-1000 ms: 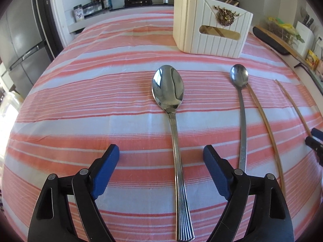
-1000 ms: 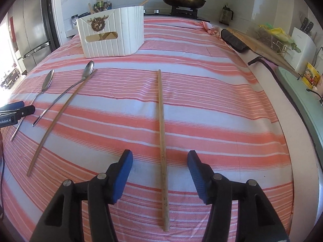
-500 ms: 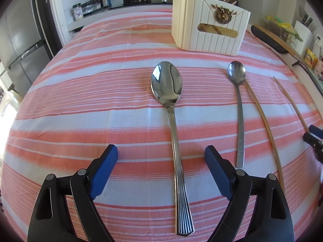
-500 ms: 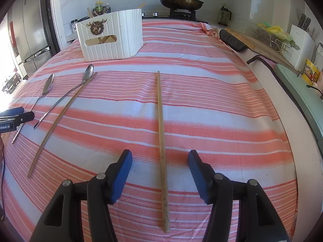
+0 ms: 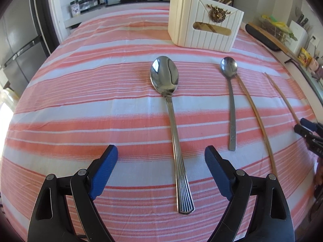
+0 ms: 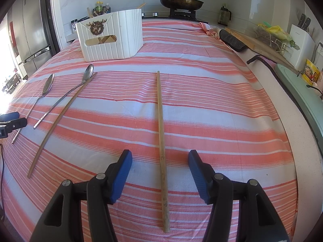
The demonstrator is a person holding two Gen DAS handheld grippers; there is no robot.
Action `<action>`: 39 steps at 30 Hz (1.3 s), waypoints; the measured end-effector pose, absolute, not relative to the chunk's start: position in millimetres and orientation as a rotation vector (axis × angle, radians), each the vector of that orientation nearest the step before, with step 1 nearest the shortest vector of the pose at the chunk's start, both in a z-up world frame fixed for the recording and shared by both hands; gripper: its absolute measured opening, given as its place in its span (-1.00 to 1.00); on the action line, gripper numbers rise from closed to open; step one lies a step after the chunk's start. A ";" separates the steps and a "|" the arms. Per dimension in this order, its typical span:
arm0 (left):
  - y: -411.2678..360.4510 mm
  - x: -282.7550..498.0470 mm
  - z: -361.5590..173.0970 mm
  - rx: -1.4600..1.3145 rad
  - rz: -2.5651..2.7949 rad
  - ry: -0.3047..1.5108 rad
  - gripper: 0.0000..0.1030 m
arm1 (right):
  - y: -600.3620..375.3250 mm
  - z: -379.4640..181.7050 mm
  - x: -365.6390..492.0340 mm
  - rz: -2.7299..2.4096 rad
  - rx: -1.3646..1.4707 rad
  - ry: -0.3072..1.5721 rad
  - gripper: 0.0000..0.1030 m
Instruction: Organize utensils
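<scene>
Both grippers have eased a little nearer the cloth and forward over the last second, so the big spoon's handle end now sits further up between your left pads, and nothing on the table has shifted. Starting at your left: the left gripper (image 5: pixel 161 155) stands with its jaws wide apart and empty, straddling the ribbed handle of the large spoon (image 5: pixel 171 109), which lies bowl-up on the striped tablecloth (image 5: pixel 80 92) pointing at the white caddy (image 5: pixel 203 32). That handle is thin, polished and flat on soft fabric, so if you close too high the pads will likely skate off it or pinch up a fold of cloth with it. Just right of it lies the small spoon (image 5: pixel 232 109), with a bent chopstick (image 5: pixel 256 117) touching its bowl; drag either one and I judge the other goes along. Further right, the straight chopstick (image 6: pixel 161 141) runs between the open, empty jaws of your right gripper (image 6: pixel 160 159), offset slightly toward the left pad. It is round and light, so an uneven close could roll it sideways or tip the far end up. The caddy already holds wooden sticks, visible through its slot, and a long piece entering at a slant may catch on its rim.
</scene>
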State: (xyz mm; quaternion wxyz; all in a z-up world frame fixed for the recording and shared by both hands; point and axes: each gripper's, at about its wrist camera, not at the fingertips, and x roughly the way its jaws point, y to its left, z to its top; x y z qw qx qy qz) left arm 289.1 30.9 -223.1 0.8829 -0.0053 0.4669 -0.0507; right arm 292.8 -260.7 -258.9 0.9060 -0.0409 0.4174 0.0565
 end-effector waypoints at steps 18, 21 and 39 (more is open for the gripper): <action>57.5 309.2 -198.0 -0.149 -0.221 0.999 0.72 | -262.7 -258.0 294.3 0.133 -0.083 0.877 0.17; 53.2 322.3 -197.9 -0.133 -0.258 1.036 0.79 | -264.4 -254.7 297.9 0.163 -0.101 0.935 0.17; 14.5 401.3 -225.4 0.048 -0.088 1.095 0.47 | -241.9 -244.2 426.3 0.277 -0.095 1.114 0.14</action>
